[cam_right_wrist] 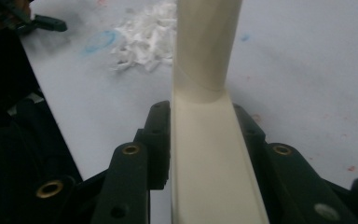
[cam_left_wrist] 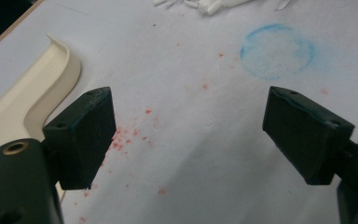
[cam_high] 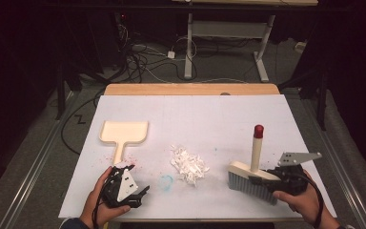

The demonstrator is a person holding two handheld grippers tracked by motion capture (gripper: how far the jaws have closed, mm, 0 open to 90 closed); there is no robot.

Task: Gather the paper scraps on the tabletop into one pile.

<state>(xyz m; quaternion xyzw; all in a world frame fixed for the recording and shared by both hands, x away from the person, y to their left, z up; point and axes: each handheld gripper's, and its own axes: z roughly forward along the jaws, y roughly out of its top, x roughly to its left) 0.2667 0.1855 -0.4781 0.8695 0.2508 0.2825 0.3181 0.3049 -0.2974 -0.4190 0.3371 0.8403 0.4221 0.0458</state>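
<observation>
R gripper (cam_high: 267,177) clamped on brush (cam_high: 252,177) head; L gripper (cam_high: 132,190) wide open, empty, by dustpan (cam_high: 123,133).

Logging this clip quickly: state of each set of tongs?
Left tongs: open, holding nothing.
Right tongs: closed on the brush.

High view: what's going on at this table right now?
A person works a gripper in each hand at a white-covered table. The right gripper is clamped on the head of a small brush, bristles down, red-tipped handle upright, to the right of a pile of white scraps. The left gripper is open and empty, near the handle of a cream dustpan lying flat. No scraps are in the pan yet.
</observation>
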